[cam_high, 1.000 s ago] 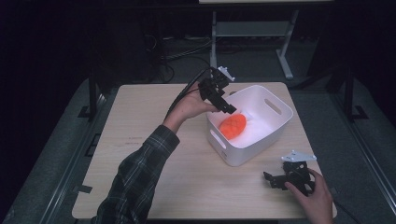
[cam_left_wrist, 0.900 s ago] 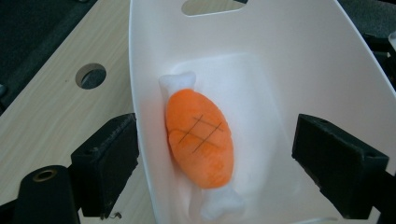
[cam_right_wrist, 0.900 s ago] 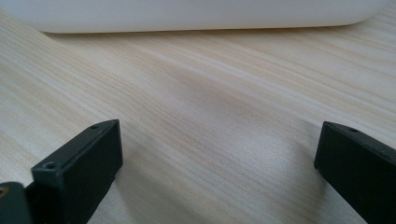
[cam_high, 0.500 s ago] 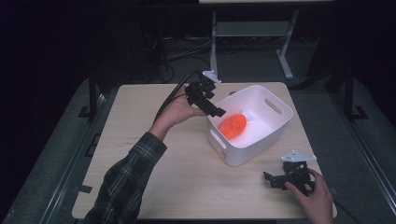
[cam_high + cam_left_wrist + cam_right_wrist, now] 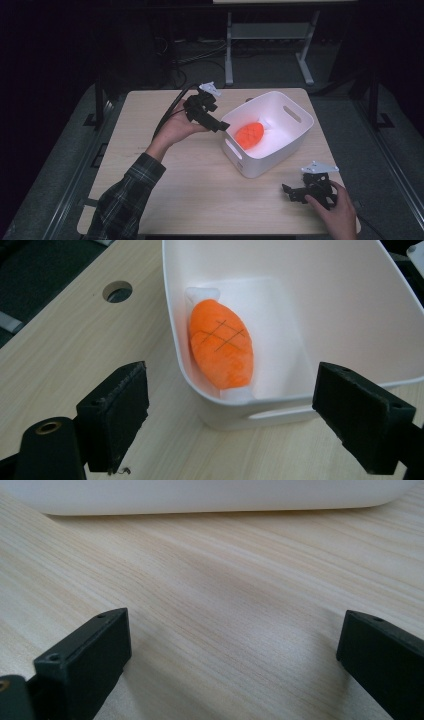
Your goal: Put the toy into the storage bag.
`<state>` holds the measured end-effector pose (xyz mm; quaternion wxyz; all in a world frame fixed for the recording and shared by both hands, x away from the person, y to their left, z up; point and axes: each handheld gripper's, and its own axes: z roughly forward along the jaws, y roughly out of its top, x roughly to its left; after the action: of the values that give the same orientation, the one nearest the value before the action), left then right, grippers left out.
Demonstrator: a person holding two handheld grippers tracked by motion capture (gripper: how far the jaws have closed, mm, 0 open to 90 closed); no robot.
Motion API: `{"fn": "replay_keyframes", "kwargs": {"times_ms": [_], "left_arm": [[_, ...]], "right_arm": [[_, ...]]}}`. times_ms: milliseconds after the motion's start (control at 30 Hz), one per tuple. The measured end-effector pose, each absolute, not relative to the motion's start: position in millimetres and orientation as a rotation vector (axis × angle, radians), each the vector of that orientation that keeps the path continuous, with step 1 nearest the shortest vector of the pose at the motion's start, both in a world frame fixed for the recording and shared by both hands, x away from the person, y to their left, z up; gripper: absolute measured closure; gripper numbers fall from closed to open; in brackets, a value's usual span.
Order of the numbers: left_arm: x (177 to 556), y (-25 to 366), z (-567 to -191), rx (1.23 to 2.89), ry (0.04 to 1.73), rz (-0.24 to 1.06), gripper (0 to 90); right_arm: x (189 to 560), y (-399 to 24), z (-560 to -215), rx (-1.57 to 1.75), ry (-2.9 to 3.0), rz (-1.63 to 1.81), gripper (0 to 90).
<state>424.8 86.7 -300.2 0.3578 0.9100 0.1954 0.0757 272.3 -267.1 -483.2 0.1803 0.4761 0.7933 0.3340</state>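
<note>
An orange plush toy (image 5: 249,134) (image 5: 224,347) with white ends and a stitched crosshatch lies inside a white plastic bin (image 5: 295,137) (image 5: 350,310) at the table's right centre. My left gripper (image 5: 220,125) (image 5: 245,422) hovers just left of the bin's rim, open and empty, its jaws wide apart and pointed at the toy. My right gripper (image 5: 290,192) (image 5: 235,665) rests low on the table near the front right corner, open, with bare wood between its jaws. The bin's side wall (image 5: 210,495) runs across the top of the right gripper view.
The light wooden table (image 5: 200,190) has a round cable hole (image 5: 117,291) near the bin. A black cable (image 5: 167,115) trails from the left gripper to the back. Dark floor and a white stand (image 5: 265,35) lie beyond the table.
My left gripper has drawn back leftward from above the bin to just outside its rim, leaving the orange toy inside. The right gripper has stayed put.
</note>
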Motion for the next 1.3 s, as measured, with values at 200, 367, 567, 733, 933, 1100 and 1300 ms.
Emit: {"fn": "replay_keyframes", "kwargs": {"times_ms": [200,367,567,733,933,1100,1300], "left_arm": [[413.3,102.2,-308.7,2.332,0.52,0.215,14.1],[406.2,113.2,-315.1,2.326,0.537,0.222,14.1],[397.8,127.6,-322.1,2.304,0.56,0.236,14.1],[389.9,138.7,-327.6,2.279,0.586,0.246,14.1],[379.7,152.6,-335.8,2.262,0.603,0.254,14.2],[369.4,166.3,-345.4,2.246,0.62,0.258,14.2],[359.0,181.1,-357.5,2.229,0.645,0.255,14.3]], "right_arm": [[272.4,-267.2,-483.3,1.343,2.241,0.943,0.6],[272.4,-267.2,-483.3,1.344,2.241,0.943,0.6],[272.4,-267.2,-483.3,1.344,2.241,0.942,0.6],[272.4,-267.3,-483.3,1.343,2.242,0.942,0.6],[272.5,-267.3,-483.4,1.342,2.242,0.942,0.6],[272.5,-267.3,-483.3,1.343,2.241,0.942,0.6],[272.5,-267.3,-483.3,1.342,2.241,0.941,0.6]]}}
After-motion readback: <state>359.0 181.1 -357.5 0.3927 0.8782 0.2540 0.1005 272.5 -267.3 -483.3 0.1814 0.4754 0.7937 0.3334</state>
